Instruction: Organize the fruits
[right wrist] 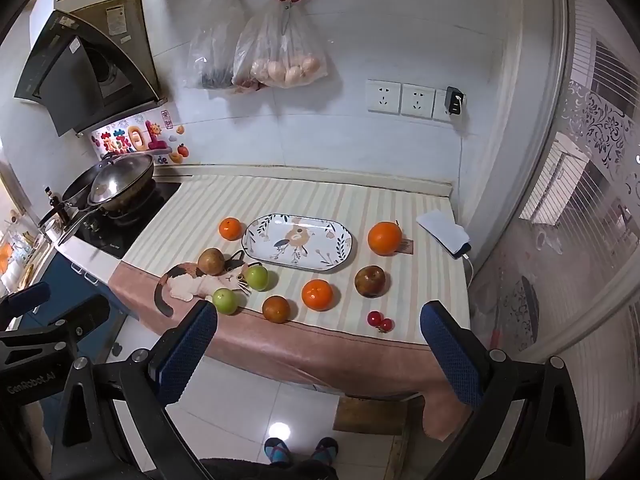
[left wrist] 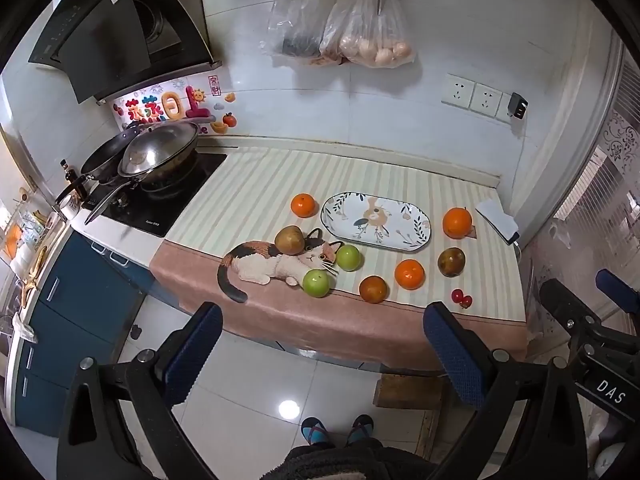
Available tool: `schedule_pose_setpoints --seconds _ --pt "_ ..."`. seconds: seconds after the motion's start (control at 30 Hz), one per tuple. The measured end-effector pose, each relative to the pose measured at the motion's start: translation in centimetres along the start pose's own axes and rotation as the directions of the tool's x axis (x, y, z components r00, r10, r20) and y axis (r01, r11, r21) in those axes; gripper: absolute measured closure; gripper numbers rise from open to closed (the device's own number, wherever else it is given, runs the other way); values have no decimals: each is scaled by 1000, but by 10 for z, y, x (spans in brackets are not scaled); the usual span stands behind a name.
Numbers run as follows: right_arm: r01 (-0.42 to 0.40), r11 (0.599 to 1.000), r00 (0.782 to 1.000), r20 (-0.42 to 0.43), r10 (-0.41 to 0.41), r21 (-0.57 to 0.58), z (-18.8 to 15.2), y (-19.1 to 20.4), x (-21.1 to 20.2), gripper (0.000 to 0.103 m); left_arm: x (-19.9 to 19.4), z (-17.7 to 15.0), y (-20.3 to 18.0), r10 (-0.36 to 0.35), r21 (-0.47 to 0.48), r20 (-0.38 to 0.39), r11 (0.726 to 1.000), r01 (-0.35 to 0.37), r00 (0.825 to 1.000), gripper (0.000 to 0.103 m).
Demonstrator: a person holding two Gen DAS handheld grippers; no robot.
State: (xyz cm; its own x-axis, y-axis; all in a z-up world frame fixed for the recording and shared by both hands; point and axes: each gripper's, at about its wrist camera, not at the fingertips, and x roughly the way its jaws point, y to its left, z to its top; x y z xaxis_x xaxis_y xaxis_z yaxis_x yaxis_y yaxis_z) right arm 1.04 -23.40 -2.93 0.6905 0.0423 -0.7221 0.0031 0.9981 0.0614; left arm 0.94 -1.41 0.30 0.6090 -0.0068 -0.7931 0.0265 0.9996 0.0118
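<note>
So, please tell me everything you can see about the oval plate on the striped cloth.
The oval plate looks like glazed ceramic, white, with a dark rim line. Leaves and small flowers are painted around its border, and a tan animal figure in the middle. It lies flat and holds no fruit. It sits on the striped cloth, toward the wall. A small orange lies close to its left end, apparently not touching. No gripper touches it.

right claw (left wrist: 612, 296): "DAS" | left claw (right wrist: 36, 304): "GenRobot.AI"
</note>
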Motion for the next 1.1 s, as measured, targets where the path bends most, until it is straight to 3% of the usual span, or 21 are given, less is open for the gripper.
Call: schedule_pose_setpoints --seconds 1.1 --pt "-22 1000 999 26 22 -2 -7 10 -16 0 -11 -3 6 -9 4 19 1000 9 1000 0"
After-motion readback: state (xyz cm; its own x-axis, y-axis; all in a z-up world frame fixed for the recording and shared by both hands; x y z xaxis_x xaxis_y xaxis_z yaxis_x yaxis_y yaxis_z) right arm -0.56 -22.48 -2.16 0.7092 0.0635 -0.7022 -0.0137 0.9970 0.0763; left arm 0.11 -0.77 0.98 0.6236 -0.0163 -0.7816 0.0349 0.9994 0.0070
